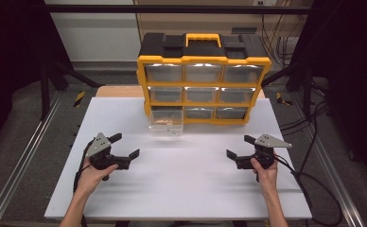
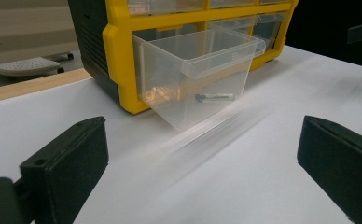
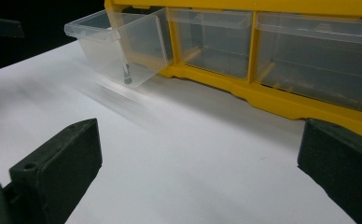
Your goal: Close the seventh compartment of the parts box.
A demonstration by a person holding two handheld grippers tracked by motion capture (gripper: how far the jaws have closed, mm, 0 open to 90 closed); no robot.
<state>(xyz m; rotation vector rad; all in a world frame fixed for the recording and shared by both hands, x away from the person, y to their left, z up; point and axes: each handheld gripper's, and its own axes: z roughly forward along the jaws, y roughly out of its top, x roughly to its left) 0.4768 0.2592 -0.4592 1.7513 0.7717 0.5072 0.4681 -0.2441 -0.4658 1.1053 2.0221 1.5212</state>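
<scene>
Left gripper (image 1: 123,146): jaws spread wide, holding nothing, low over the white table (image 1: 181,179).
Right gripper (image 1: 240,148): jaws spread wide, empty, well apart from the left one.
Clear drawer (image 2: 198,74): pulled out of the bottom-left slot, beyond and between the grippers, nearer the left; a small dark screw (image 2: 214,97) lies inside.
Yellow-and-black organizer (image 1: 203,78): at the table's far edge; its other drawers are closed.

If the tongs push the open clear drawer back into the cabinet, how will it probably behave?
The drawer looks like thin clear plastic and is nearly empty, so it is probably light and slides easily. It tilts down at the front, so an off-centre push may jam it in the cabinet. The small bolt inside will likely roll or rattle.
</scene>
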